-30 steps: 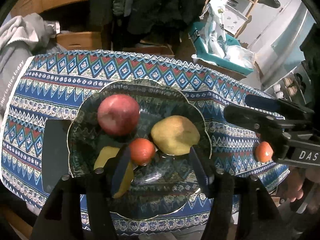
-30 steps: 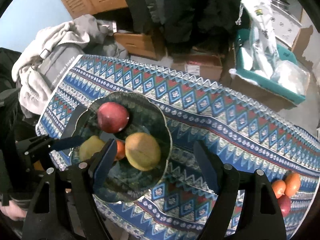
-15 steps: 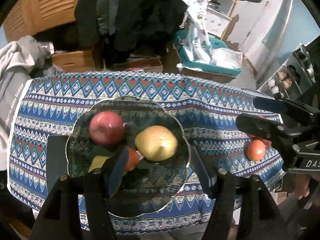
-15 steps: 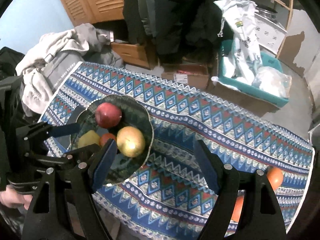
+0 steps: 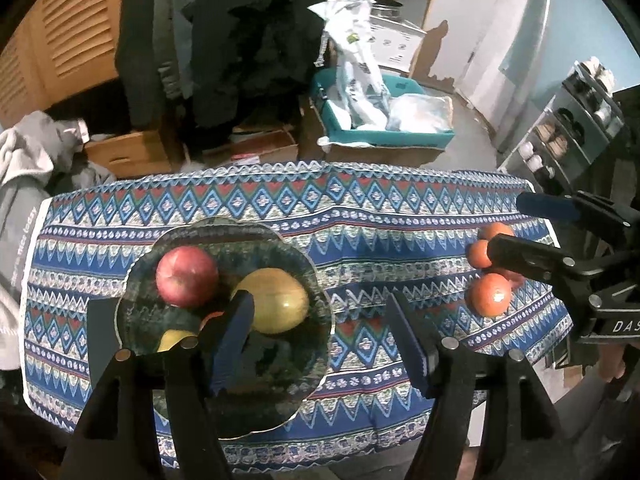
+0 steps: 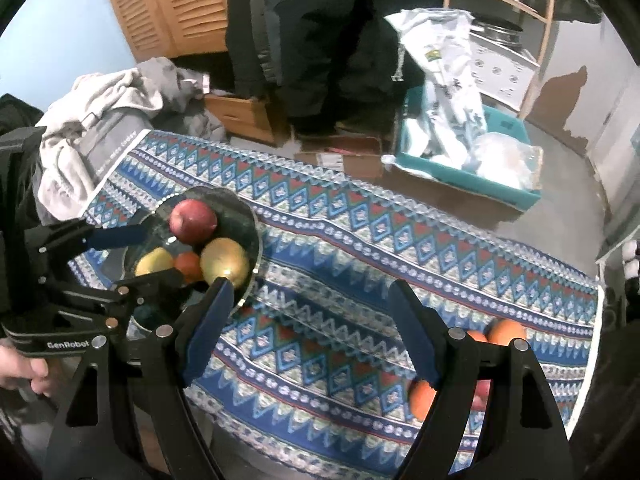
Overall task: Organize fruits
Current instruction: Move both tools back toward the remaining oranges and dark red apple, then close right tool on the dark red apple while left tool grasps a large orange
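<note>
Fruits [image 5: 276, 300] lie beneath both downward-tilted grippers.

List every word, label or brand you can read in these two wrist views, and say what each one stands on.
"GenRobot": on the left claw body, right wrist view.
"DAS": cut off at the frame edge, on the right claw body, left wrist view.
"nice today": on the grey cloth at the table's end; earlier letters too blurred to read.
Print on the white bag: too small to read.
</note>
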`<state>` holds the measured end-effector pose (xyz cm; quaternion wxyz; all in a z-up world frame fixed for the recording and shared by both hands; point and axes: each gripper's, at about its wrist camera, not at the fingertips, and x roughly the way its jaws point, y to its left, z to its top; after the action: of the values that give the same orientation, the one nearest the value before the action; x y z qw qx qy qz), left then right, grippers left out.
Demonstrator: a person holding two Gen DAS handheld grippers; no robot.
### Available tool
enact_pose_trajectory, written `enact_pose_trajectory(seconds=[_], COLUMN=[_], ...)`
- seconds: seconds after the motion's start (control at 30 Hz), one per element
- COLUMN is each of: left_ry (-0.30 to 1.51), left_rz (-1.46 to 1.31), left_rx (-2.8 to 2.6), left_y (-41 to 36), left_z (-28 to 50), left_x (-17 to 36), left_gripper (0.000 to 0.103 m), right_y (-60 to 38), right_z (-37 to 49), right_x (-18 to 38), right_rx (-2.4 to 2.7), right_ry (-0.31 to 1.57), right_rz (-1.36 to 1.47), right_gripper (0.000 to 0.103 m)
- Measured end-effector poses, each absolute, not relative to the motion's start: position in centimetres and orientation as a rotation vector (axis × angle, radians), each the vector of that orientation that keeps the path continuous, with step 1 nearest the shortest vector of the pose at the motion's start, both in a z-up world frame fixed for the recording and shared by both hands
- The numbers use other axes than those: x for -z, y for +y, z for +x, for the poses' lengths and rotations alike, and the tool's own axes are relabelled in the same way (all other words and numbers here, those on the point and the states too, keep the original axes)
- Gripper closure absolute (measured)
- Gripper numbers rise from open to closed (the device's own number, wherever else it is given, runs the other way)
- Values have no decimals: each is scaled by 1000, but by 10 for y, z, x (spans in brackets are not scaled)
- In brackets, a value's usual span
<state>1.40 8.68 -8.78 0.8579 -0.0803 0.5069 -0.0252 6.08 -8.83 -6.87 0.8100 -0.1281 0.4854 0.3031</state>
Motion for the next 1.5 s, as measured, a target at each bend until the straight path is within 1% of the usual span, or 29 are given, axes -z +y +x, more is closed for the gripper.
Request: enact_pose_trajectory(seconds=[0.33, 0.5, 0.9, 1.23, 1.4, 1.5], left_ry=[1072, 1082, 1103, 1158, 1185, 1205], left_rz=[-129, -121, -63, -50, -25, -7], left_rx=[107, 144, 210, 263, 256, 251], left_y=[51, 32, -15, -47, -59, -64], left_z=[22, 28, 42, 60, 69, 75], left_x=[83, 84, 87, 104, 117, 127], left_gripper=[33, 31, 30, 28, 24, 24], right_y=[-138, -168, -237, -278, -292, -298], right_z=[65, 70, 82, 94, 101, 106], right_x=[66, 66, 80, 114, 135, 152], right_rx=[-593, -549, -454, -380, -353, -335], right_ry=[1036, 1036, 1077, 1154, 1201, 1234], right_rz=[-255, -244, -175, -133, -110, -98], right_gripper=[22, 22, 22, 22, 22, 22])
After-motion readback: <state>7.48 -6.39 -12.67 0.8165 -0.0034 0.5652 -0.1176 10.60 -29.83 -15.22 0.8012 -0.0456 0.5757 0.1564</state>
